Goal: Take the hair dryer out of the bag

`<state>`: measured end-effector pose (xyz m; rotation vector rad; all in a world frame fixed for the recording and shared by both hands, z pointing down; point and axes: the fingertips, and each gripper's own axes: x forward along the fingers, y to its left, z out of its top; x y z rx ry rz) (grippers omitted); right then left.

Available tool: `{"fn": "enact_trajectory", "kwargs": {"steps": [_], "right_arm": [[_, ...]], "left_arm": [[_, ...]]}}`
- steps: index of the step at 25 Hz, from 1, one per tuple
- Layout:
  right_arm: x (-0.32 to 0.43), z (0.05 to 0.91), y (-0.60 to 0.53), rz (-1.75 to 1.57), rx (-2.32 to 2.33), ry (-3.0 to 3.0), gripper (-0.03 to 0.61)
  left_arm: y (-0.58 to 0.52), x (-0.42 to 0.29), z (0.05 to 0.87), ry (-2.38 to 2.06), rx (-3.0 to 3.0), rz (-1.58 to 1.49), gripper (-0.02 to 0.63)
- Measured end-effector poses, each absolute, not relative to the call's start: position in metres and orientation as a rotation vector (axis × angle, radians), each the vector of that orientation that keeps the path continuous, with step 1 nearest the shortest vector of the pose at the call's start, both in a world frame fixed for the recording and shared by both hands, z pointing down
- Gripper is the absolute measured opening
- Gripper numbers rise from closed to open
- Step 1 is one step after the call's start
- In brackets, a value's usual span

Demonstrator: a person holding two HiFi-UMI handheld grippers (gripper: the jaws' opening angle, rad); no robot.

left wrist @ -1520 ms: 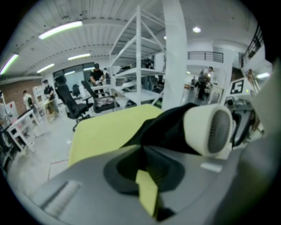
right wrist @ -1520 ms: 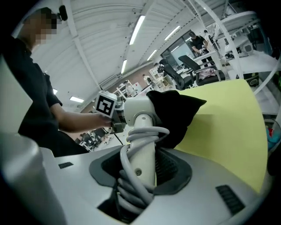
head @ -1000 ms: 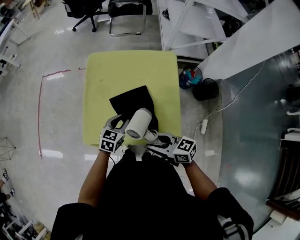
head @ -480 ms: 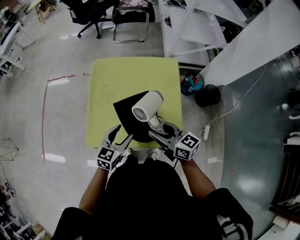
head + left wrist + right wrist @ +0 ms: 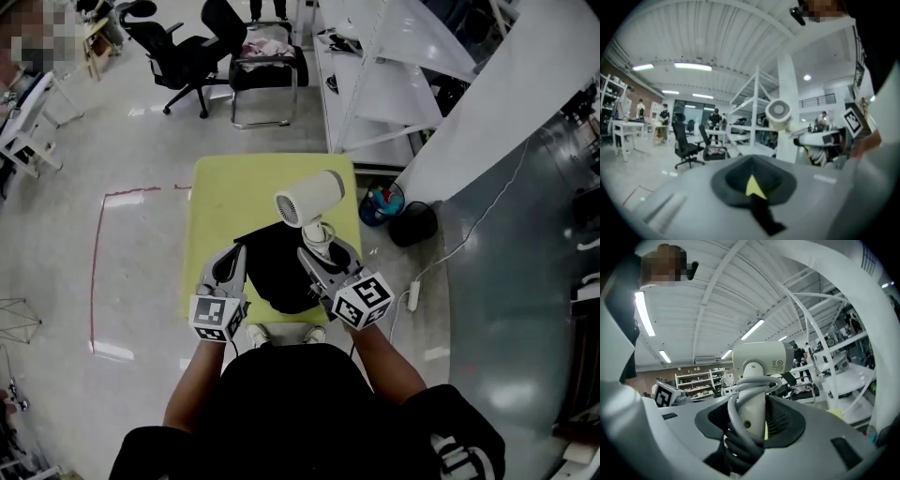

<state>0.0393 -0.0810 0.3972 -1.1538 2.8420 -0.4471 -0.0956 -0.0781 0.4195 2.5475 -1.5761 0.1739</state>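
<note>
In the head view, the right gripper (image 5: 323, 255) is holding the white hair dryer (image 5: 309, 199) up by its handle, above the far half of the yellow-green worktop (image 5: 225, 197); the black bag (image 5: 272, 277) is lying slack on the worktop near me, with the dryer fully clear of it; the left gripper (image 5: 234, 255) is hovering just beside the bag, gripping nothing. I am judging the removal itself done; what seems left is setting the dryer down. The marker cubes (image 5: 364, 300) are showing only square patterns, no words.

In the left gripper view, its fingers (image 5: 736, 183) are sitting closed together with nothing between them; the dryer is showing off to the right, nozzle towards me.

In the right gripper view, the fingers (image 5: 785, 418) are standing wide and clamping the dryer's handle, with the grey cord (image 5: 740, 399) coiled round it; a small label (image 5: 778, 364) on the barrel is carrying print and round marks, too small for me to read.
</note>
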Motion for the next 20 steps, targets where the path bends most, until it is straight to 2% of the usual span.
{"fn": "enact_trajectory", "kwargs": {"steps": [11, 20], "right_arm": [[0.044, 0.361, -0.101, -0.209, -1.391, 2.777, 0.179], [0.048, 0.355, -0.107, -0.198, -1.431, 2.74, 0.179]], "left_arm": [[-0.096, -0.087, 0.377, -1.583, 2.548, 0.097, 0.006], [-0.096, -0.086, 0.371, -1.557, 2.589, 0.086, 0.006]]}}
